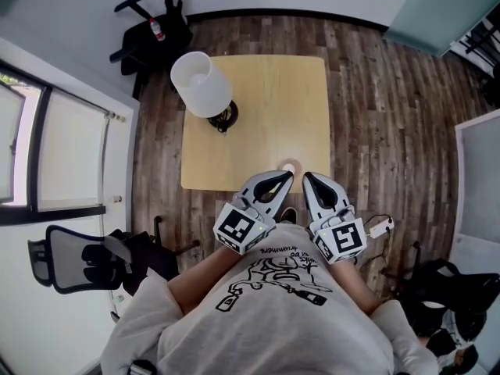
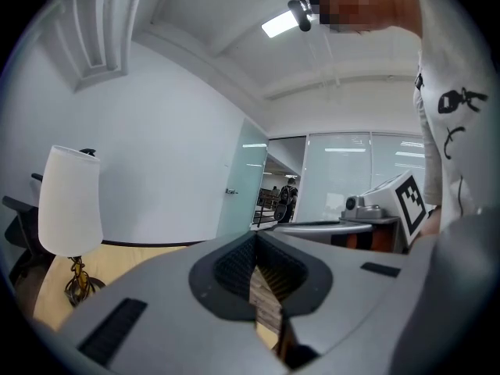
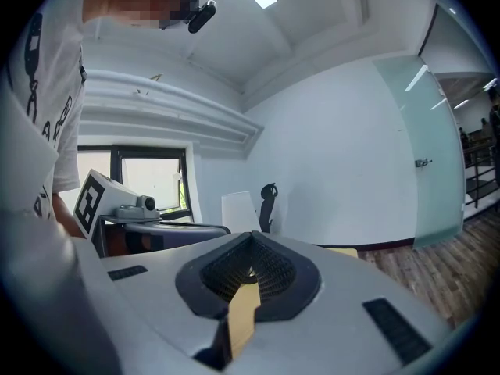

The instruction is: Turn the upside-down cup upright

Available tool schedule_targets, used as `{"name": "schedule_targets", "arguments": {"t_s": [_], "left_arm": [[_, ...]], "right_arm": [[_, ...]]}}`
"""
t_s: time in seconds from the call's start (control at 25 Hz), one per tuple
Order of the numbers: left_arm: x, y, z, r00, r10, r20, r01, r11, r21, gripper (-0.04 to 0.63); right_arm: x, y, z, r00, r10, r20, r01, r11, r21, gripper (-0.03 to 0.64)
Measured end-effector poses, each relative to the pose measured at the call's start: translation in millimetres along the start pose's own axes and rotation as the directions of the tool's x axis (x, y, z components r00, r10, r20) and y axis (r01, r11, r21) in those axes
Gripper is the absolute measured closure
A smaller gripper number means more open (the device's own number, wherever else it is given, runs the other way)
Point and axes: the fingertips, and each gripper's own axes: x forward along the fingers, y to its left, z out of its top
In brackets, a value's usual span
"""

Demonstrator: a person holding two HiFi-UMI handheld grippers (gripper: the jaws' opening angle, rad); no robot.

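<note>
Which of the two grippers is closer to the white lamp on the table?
Left. The left gripper is toward the person and right of the lamp; the right gripper is farther right.

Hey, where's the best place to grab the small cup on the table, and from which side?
Probably across its side wall, coming in level from the table's near edge. From above the cup looks round, so any width suits the jaws, and it stands alone close to that edge.

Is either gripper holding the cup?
No: the cup sits on the table, while the left gripper and right gripper are both shut with nothing between their jaws.
</note>
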Motion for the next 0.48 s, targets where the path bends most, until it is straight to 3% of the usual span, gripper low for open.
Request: {"name": "schedule_targets", "arguments": {"t_s": [0.48], "left_arm": [[9,22,6,1.0,0.023,0.017,-0.023,0.999,-0.024,0.588]], "right_arm": [[14,-11,4,1.0,-0.016,-0.003,0.016,1.0,-0.009,0.594]]}}
